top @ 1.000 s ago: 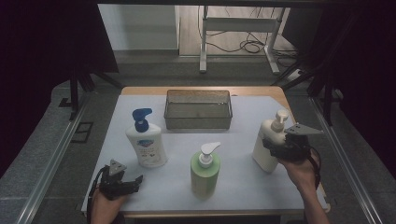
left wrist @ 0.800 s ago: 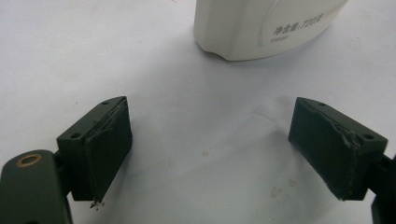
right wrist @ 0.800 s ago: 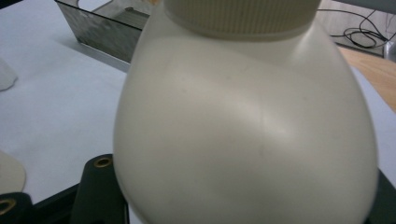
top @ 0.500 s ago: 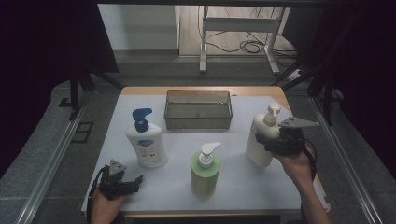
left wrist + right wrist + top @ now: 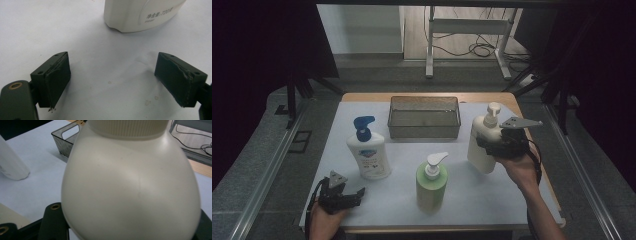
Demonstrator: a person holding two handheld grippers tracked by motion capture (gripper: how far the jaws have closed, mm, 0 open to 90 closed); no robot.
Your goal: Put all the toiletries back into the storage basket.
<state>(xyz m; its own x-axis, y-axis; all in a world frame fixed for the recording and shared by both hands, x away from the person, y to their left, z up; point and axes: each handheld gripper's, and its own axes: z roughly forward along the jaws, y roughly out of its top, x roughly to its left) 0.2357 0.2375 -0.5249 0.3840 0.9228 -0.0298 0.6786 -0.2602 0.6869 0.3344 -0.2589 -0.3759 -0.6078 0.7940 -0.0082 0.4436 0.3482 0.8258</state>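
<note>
Right claw (image 5: 492, 142) clamped on cream pump bottle (image 5: 482, 145), tilted near mesh basket (image 5: 424, 117), left claw (image 5: 354, 194) released, low over white surface (image 5: 472, 195).

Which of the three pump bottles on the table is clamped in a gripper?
The cream bottle at the right, held by the right gripper. The blue-pump white bottle and the green bottle stand free.

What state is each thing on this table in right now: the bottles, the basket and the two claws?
Cream pump bottle: gripped by the right claw, tilted, seemingly lifted off the table.
Blue-pump white bottle: standing upright, untouched.
Green pump bottle: standing upright, untouched.
Wire basket: empty, at the back of the table.
Left claw: open, holding nothing, low over the white mat.
</note>
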